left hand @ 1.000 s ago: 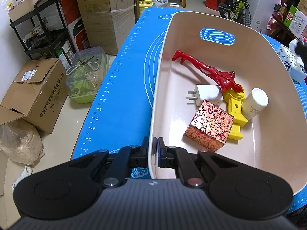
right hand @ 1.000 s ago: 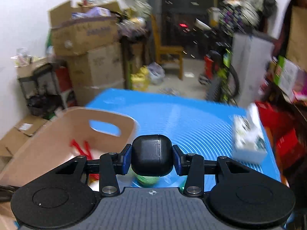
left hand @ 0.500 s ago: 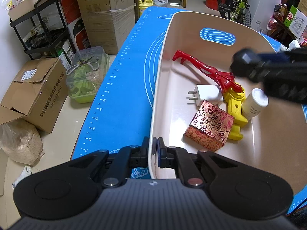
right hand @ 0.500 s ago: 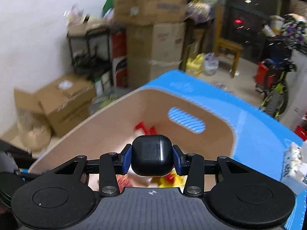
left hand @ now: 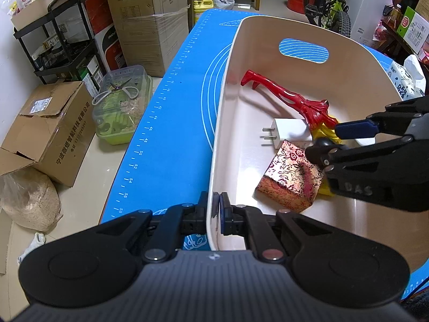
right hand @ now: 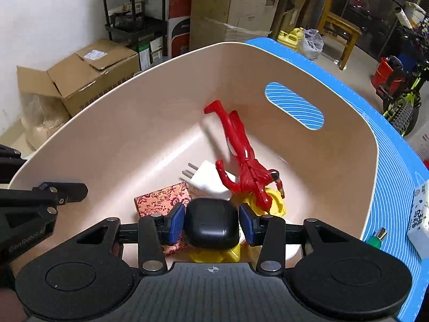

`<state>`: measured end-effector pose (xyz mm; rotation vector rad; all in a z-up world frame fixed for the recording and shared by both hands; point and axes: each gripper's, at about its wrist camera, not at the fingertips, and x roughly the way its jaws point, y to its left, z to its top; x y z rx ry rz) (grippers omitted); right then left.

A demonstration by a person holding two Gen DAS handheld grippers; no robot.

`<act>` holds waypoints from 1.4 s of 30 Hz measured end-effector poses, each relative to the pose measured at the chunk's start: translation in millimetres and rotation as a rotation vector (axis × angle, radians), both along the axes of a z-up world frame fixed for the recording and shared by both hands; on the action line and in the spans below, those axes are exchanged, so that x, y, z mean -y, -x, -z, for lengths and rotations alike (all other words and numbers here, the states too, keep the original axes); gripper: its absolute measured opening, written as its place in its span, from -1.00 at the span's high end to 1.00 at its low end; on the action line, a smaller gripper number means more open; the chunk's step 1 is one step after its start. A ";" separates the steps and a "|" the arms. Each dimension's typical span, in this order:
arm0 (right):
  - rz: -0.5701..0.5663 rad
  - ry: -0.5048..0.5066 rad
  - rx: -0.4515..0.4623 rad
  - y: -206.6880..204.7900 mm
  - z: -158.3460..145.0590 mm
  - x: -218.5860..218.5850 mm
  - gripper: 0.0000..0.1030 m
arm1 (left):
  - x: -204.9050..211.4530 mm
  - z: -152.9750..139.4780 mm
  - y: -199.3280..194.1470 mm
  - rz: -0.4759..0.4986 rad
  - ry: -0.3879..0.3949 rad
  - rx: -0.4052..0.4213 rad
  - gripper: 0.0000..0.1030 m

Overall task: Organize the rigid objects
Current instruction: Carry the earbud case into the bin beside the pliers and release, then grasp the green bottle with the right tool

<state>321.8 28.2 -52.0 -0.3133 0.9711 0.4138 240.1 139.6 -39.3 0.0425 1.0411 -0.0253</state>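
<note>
Right wrist view: your right gripper has its jaws clamped on a black rounded case, held above the cream bin. Just below lie a floral box, a white plug, a red figurine and a yellow toy. Your left gripper pinches the bin's near rim, jaws closed on it. The bin sits on the blue-matted surface.

yellow toy mostly hidden behind black case and red figure, white bottle almost wholly covered by right gripper, tissue pack cut off at right edge, carton print at upper left unreadable
</note>
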 end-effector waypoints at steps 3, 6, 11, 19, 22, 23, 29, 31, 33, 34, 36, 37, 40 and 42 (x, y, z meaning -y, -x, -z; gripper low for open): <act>0.013 -0.036 0.024 1.2 -11.4 6.9 0.03 | 0.7 0.5 -0.2 0.000 -0.003 0.000 0.81; 0.032 -0.077 0.076 4.8 -27.5 18.9 -0.32 | 1.0 0.2 -0.4 -0.001 -0.001 0.000 0.81; 0.106 -0.115 0.166 8.1 -56.5 51.7 -0.33 | 1.5 -0.4 -0.5 -0.001 -0.003 0.000 0.81; 0.330 -0.064 0.260 -9.6 -64.1 133.8 -0.46 | 1.1 -0.5 -0.4 -0.001 -0.001 0.000 0.80; 0.403 -0.021 0.268 -18.1 -45.5 159.7 -0.47 | 0.1 -0.2 -0.1 -0.001 0.000 0.000 0.80; 0.431 -0.020 0.254 -21.7 -37.5 169.0 -0.47 | 0.7 -0.3 -0.3 -0.001 0.000 0.000 0.80; 0.511 -0.008 0.178 -40.3 12.3 198.6 -0.46 | 0.1 0.0 -1.1 -0.003 0.003 -0.001 0.80; 0.525 -0.004 0.160 -45.6 28.2 199.9 -0.45 | 0.5 0.2 -1.0 -0.003 0.001 -0.001 0.80; 0.544 -0.004 0.139 -50.1 42.0 200.9 -0.43 | 0.5 0.2 -1.0 -0.003 0.003 -0.001 0.80; 0.554 -0.009 0.131 -51.6 47.7 202.9 -0.42 | 0.7 0.2 -1.0 -0.003 0.002 -0.001 0.80; 0.575 -0.015 0.121 -53.6 55.1 203.9 -0.31 | 0.7 0.2 -1.0 -0.003 0.001 -0.001 0.80; 0.584 -0.024 0.116 -53.6 59.1 205.5 -0.28 | 1.0 0.4 -1.2 -0.002 0.000 -0.001 0.80; 0.594 -0.052 0.114 -51.5 67.9 209.3 -0.21 | 1.7 0.9 -1.3 -0.001 -0.003 -0.001 0.80; 0.580 -0.072 0.121 -47.3 67.8 207.3 -0.05 | 2.1 1.0 -1.2 -0.002 -0.002 -0.001 0.80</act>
